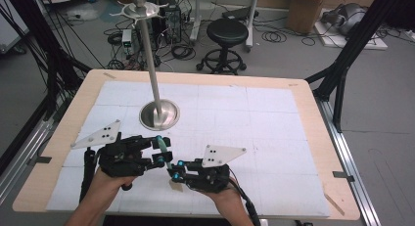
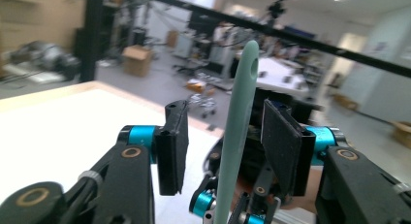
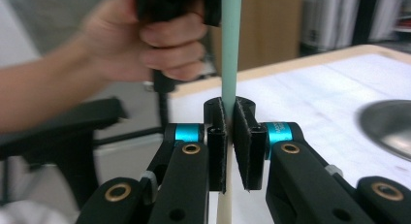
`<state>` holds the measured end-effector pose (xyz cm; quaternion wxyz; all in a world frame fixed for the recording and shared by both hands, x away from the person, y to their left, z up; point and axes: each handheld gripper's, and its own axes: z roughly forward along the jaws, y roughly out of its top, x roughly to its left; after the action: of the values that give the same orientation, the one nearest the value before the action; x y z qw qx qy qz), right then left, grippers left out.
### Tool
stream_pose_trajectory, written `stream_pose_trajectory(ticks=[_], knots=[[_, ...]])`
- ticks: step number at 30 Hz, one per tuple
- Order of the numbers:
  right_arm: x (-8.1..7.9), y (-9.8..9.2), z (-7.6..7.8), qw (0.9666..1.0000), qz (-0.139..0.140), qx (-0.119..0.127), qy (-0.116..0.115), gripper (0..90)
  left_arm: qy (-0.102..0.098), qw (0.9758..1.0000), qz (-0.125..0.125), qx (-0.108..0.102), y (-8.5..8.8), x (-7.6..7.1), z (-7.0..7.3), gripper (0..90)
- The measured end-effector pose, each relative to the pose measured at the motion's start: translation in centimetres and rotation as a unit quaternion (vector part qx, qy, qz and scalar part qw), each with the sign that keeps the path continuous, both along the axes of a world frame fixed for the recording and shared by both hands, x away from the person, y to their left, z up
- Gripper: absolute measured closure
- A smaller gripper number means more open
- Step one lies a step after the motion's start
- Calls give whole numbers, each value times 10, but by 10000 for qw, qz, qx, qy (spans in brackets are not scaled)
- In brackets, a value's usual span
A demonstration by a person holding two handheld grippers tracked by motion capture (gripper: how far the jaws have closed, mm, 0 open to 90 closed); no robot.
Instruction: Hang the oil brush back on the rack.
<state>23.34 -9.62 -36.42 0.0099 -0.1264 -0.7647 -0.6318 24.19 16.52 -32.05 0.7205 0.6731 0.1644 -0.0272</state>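
The green utensil handle (image 3: 230, 44) is clamped by the right gripper (image 3: 231, 136); left gripper (image 2: 223, 151) jaws stand apart (handle between, untouched). Slip or tilt is risked.

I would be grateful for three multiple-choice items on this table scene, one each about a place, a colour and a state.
1. Where does the metal stand sit?
A. on the table's far left part
B. at the near right corner
C. on the floor

2. What colour is the handle of the utensil between the grippers?
A. red
B. pale green
C. black

3. How does the right gripper stand?
A. wide open
B. shut on the utensil
C. shut on nothing

Answers:
1 A, the high view shows its round base beyond the left gripper, left of the middle.
2 B, both gripper views show a pale green shaft.
3 B, its pads press the shaft from both sides.
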Motion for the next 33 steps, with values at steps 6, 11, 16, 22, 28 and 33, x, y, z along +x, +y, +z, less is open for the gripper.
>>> stream_pose_trajectory(ticks=[6,11,16,22,28,33], knots=[[5,0,-2,9980,538,255,210,845,-76,9993,-366,-73,1,-1,-1,688],[6,-1,-3,9978,563,279,225,845,-139,9994,-309,16,0,-1,-1,793],[7,-4,-3,9987,302,237,323,640,-167,9998,-13,79,2,2,-1,823],[4,-26,-4,9987,-490,-80,90,441,-161,9987,416,261,9,13,2,825],[2,-59,-5,9887,-1415,-474,-131,340,-101,9964,761,372,19,29,13,824],[-2,-79,-4,9787,-1920,-644,-340,234,-134,9938,1015,425,27,46,29,825]])
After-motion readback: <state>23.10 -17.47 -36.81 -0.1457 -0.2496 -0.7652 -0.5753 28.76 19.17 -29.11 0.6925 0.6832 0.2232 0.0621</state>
